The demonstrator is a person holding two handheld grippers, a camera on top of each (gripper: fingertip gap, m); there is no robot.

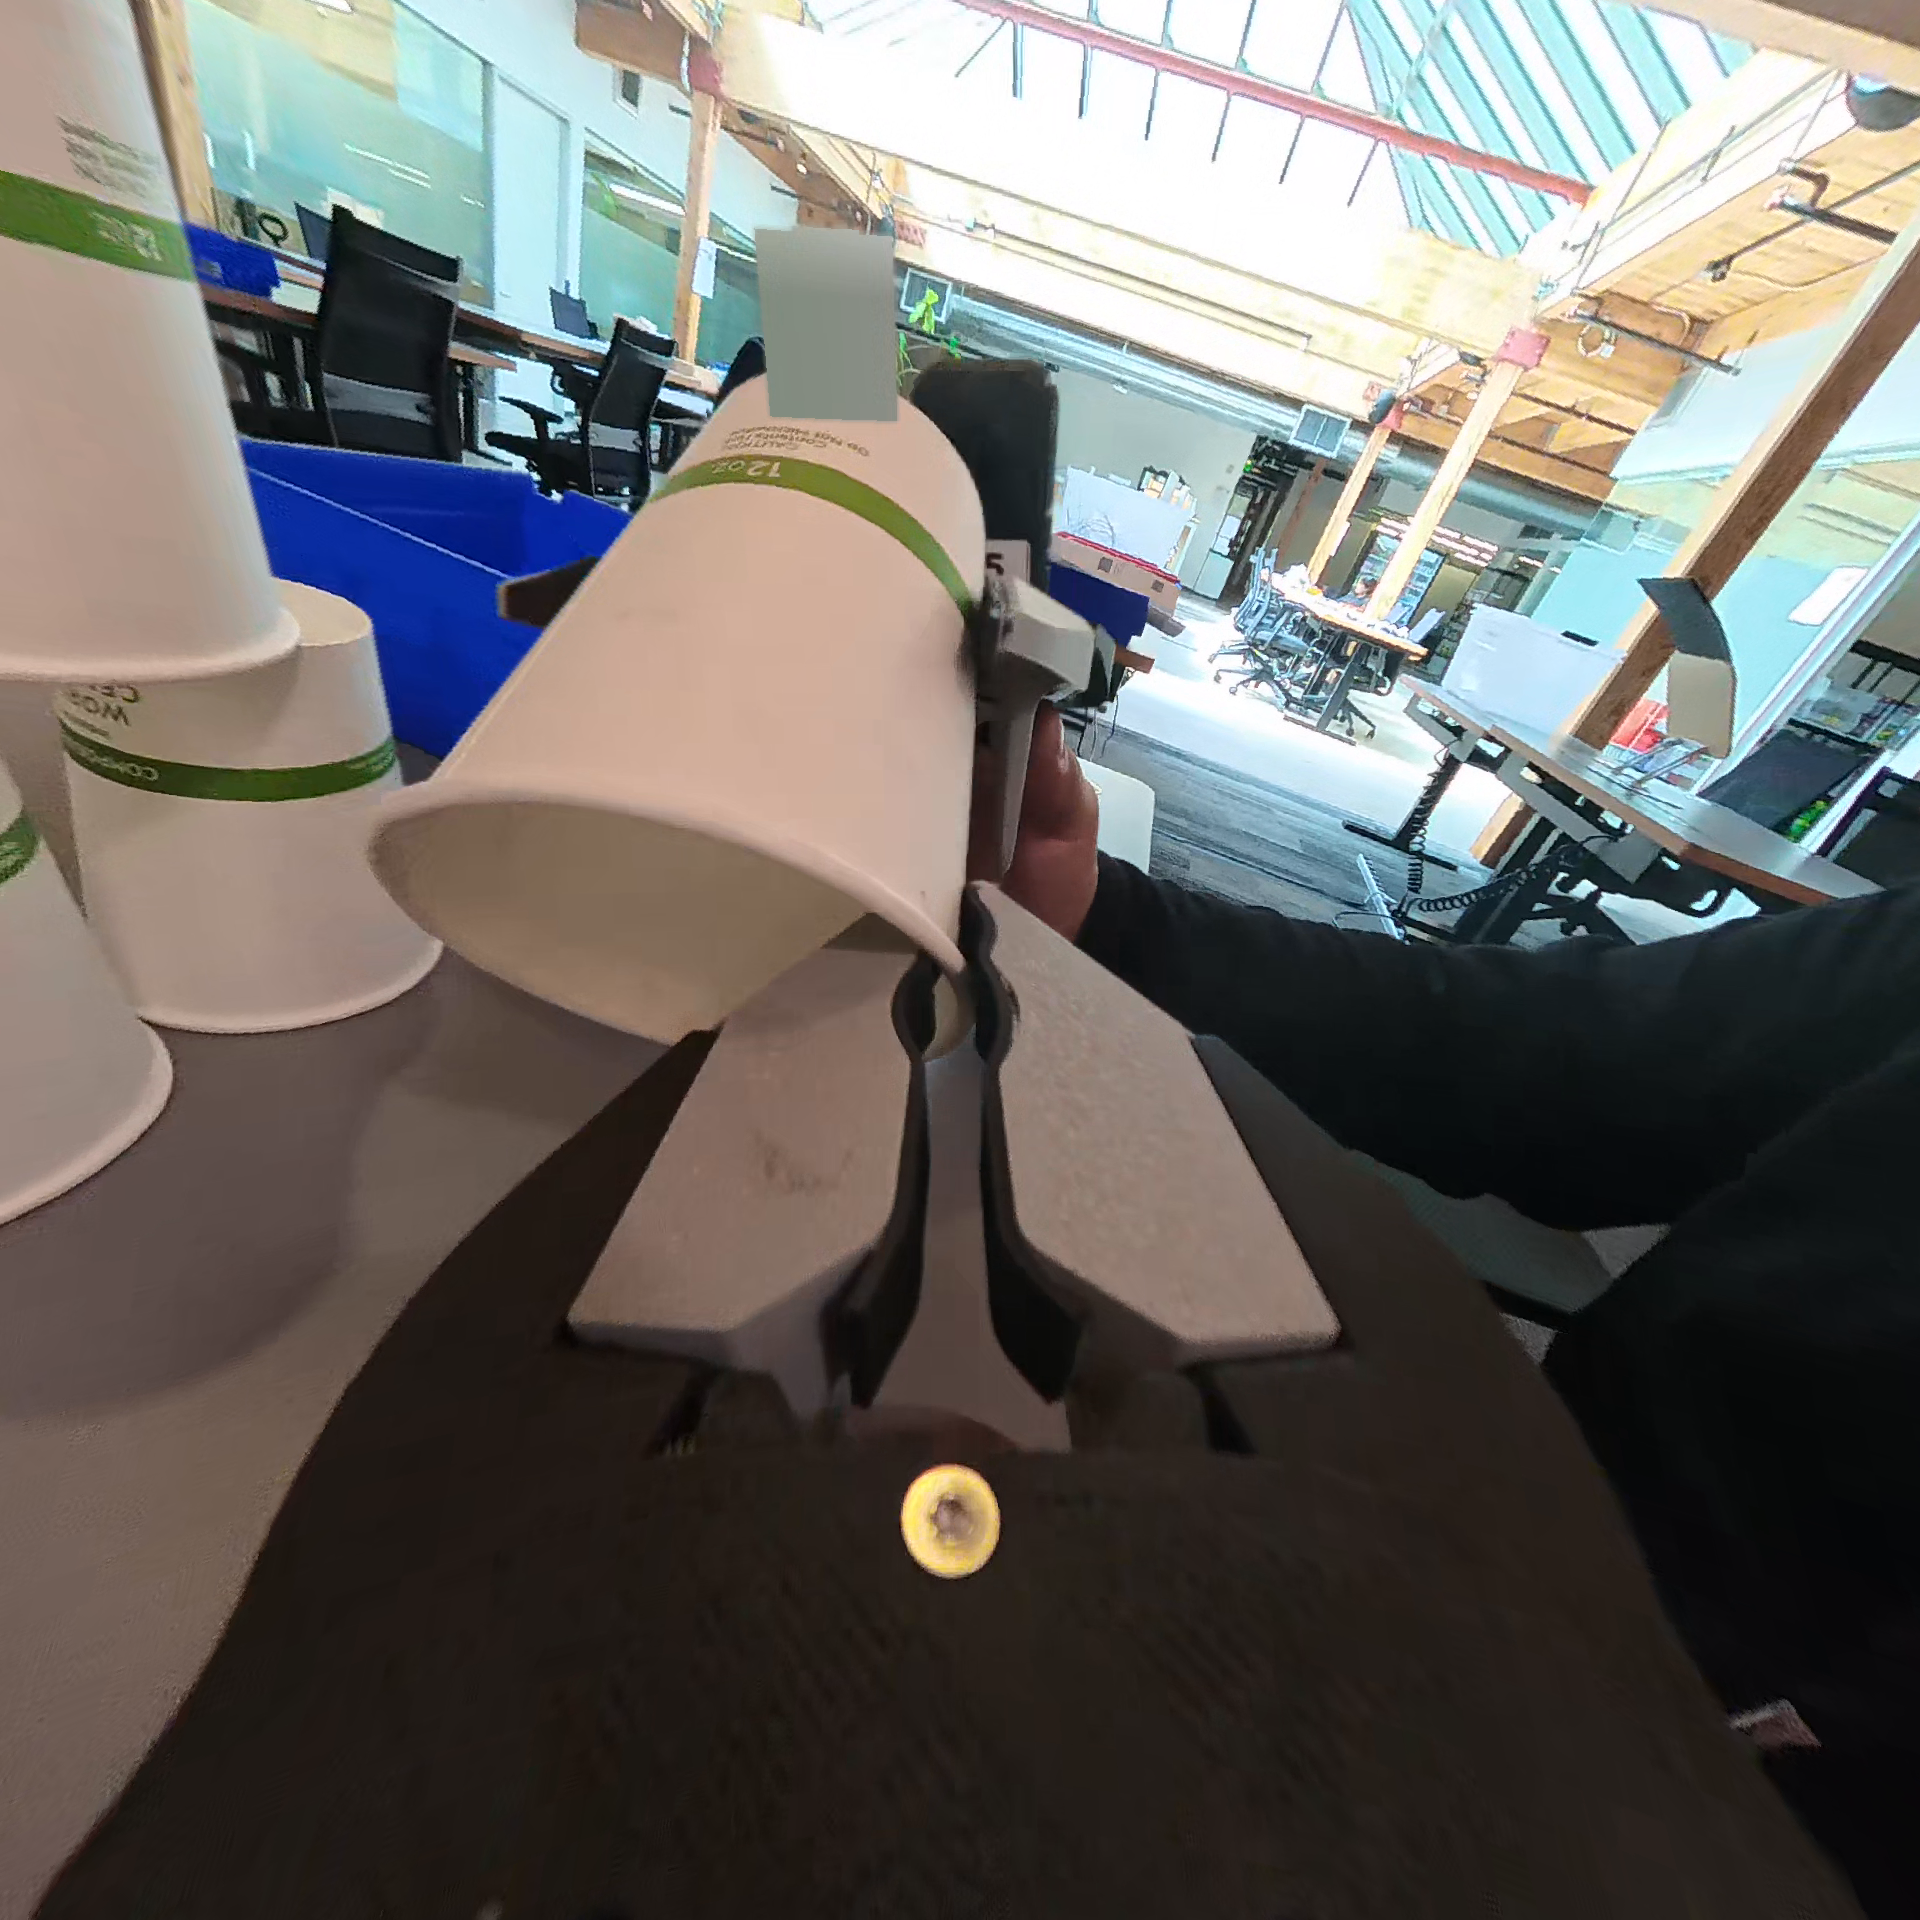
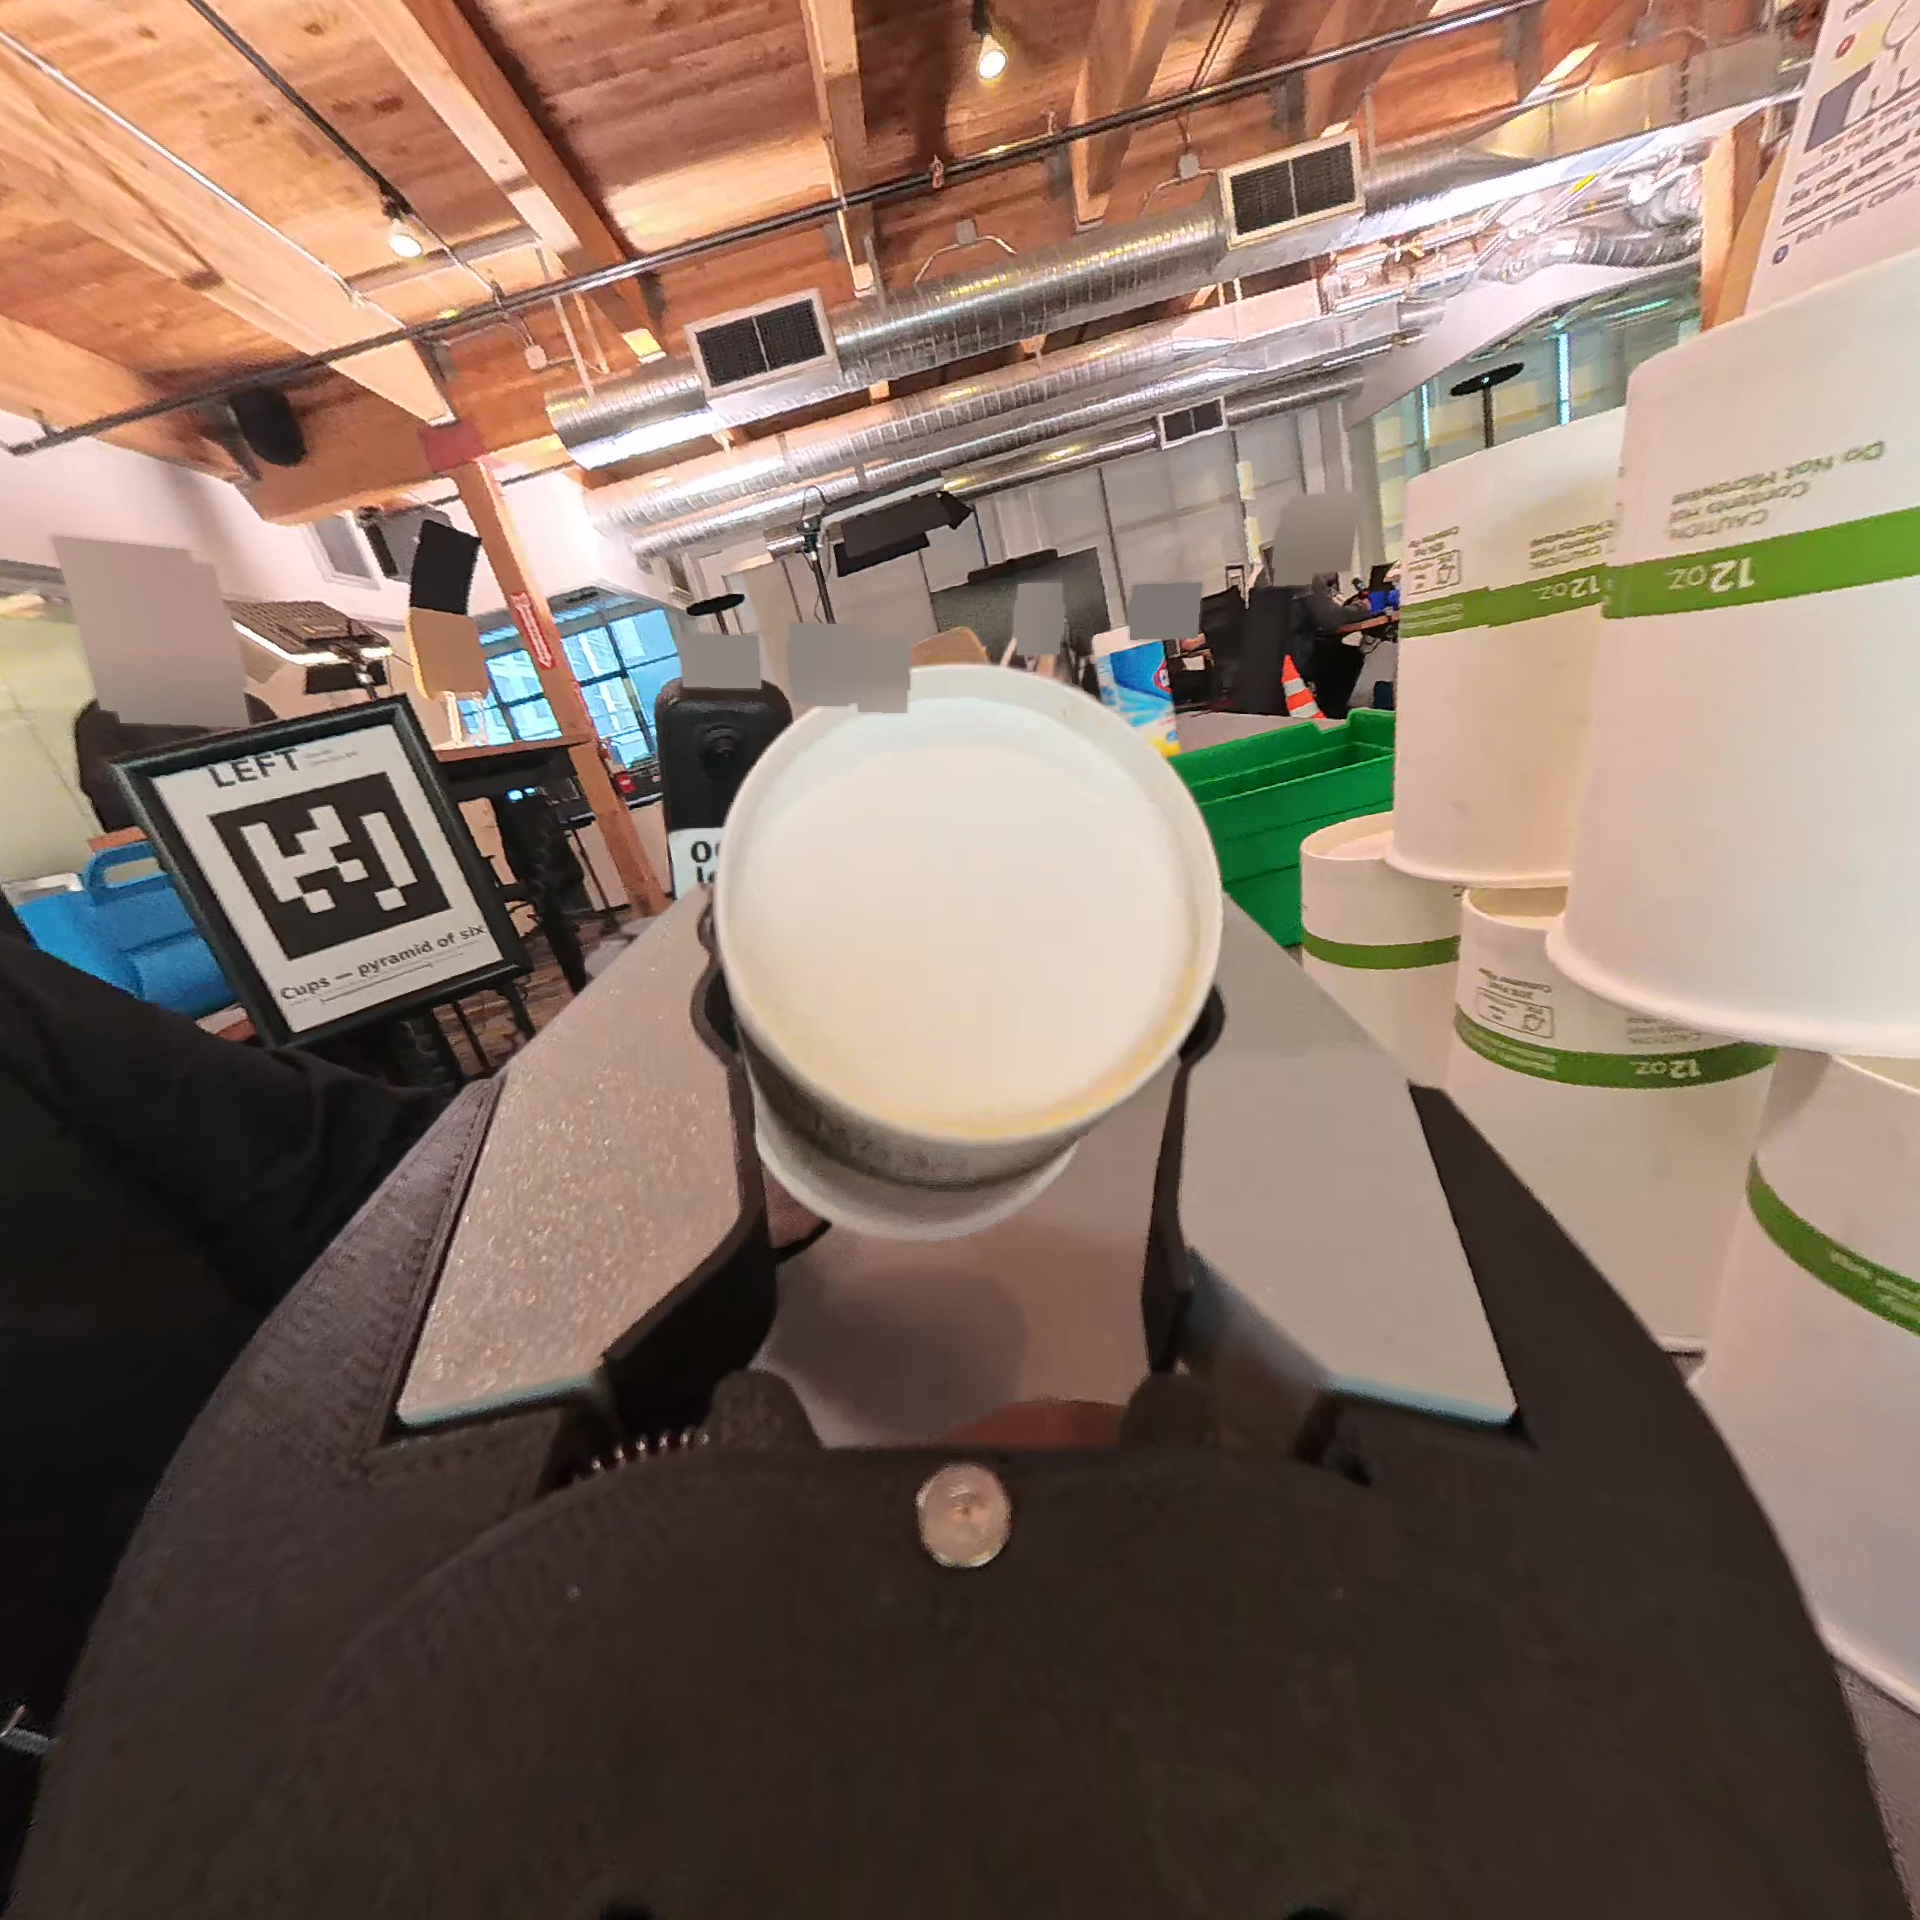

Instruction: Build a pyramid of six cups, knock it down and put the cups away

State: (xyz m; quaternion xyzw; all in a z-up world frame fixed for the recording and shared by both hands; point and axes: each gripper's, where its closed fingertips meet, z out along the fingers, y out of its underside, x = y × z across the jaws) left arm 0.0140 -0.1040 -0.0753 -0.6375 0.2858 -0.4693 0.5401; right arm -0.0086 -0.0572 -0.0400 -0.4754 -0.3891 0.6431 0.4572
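A white paper cup with a green band [image 1: 707,748] is held tilted above the grey table [image 1: 260,1195], its open mouth toward the left wrist camera. My left gripper [image 1: 954,997] is shut on the cup's rim wall. My right gripper [image 2: 961,1018] is shut across the same cup [image 2: 956,914] near its base, which faces that camera. One of its fingers [image 1: 1039,644] shows in the left wrist view. Upside-down cups stand stacked at the left [image 1: 114,416], [image 1: 239,831], and on the right in the right wrist view [image 2: 1766,727], [image 2: 1600,1091].
A blue bin [image 1: 416,540] stands behind the stacked cups. A green bin [image 2: 1278,800] sits past the table's far end. A framed sign with a black marker [image 2: 322,873] stands at the left. A person's dark sleeve [image 1: 1455,1039] reaches in from the right. My hands' fingertips stand some 6 cm from each other.
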